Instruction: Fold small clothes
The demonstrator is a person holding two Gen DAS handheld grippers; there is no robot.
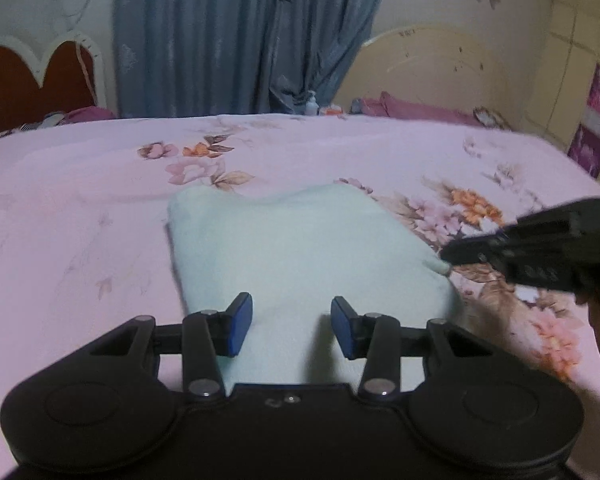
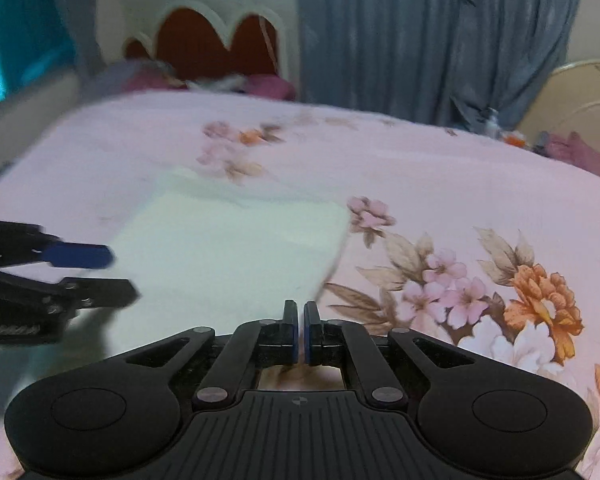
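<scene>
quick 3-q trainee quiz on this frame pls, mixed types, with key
1. True or false: the left gripper has its jaws shut on the pale green cloth.
2. The cloth lies on: A) a wooden table, B) a pink floral bedsheet, C) a tiled floor.
3. Fill in: the right gripper, jaws shut, pinches the cloth at its near ____.

Key
1. False: its jaws stand apart over the cloth's near edge, pressing nothing.
2. B
3. corner: the left wrist view shows the fabric drawn to a point at the jaw tips.
</scene>
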